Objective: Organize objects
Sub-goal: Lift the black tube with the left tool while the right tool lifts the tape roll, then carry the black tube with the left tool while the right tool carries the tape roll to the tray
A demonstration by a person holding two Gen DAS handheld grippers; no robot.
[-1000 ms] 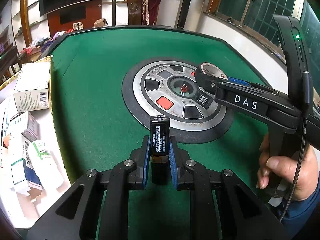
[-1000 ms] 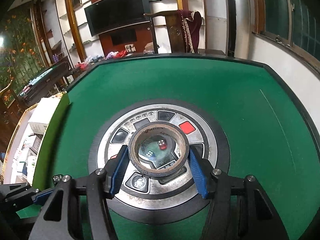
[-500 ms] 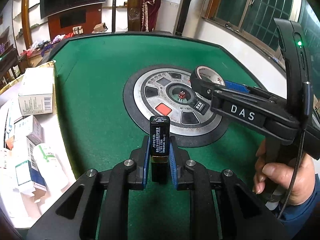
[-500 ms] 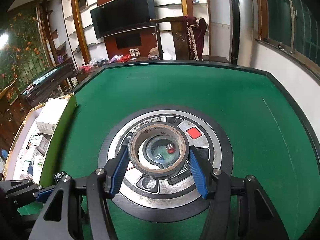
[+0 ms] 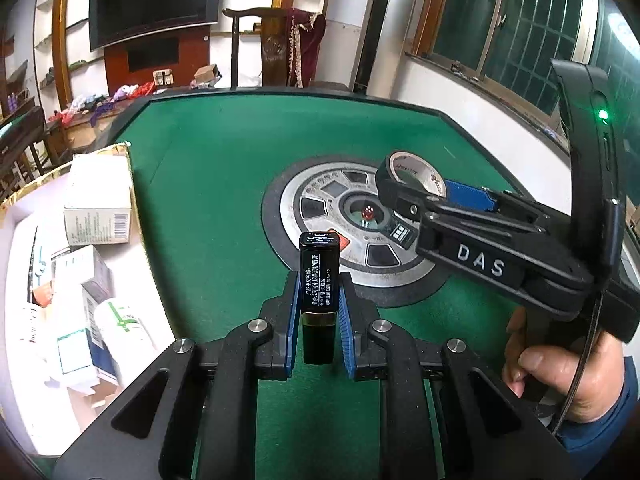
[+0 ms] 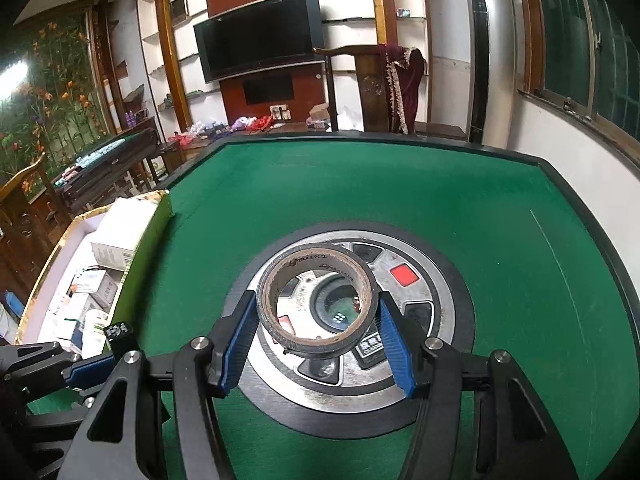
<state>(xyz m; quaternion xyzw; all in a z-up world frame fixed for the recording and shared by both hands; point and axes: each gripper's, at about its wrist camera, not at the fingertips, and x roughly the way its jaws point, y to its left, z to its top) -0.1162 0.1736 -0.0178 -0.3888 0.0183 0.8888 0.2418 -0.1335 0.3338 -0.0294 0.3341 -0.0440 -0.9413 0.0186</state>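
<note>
- Green felt mahjong table (image 6: 440,208) with a round metal dice console (image 6: 424,300) in the middle, TV wall and barred windows behind it.
- Left gripper (image 5: 319,320) is pinched tight on a small black tube (image 5: 319,276) with white print, standing upright between the blue pads, held up over the felt near the console's edge.
- Right gripper (image 6: 316,332) is partway apart and clamped on a roll of dark tape (image 6: 316,300), pads on its outer sides, hole facing up; you can see the dice through it.
- From the left wrist view, the roll (image 5: 414,170) sits at the tip of the right gripper (image 5: 424,190), a hand (image 5: 560,372) wrapped round the handle.
- Off the table's left edge there's a gold-rimmed tray (image 5: 24,196) full of white boxes (image 5: 98,200) and a white bottle (image 5: 122,324).
- Versus a second ago: both grips look the same, but both grippers have come up a bit, so more of the far room shows and the tape now tilts more.
</note>
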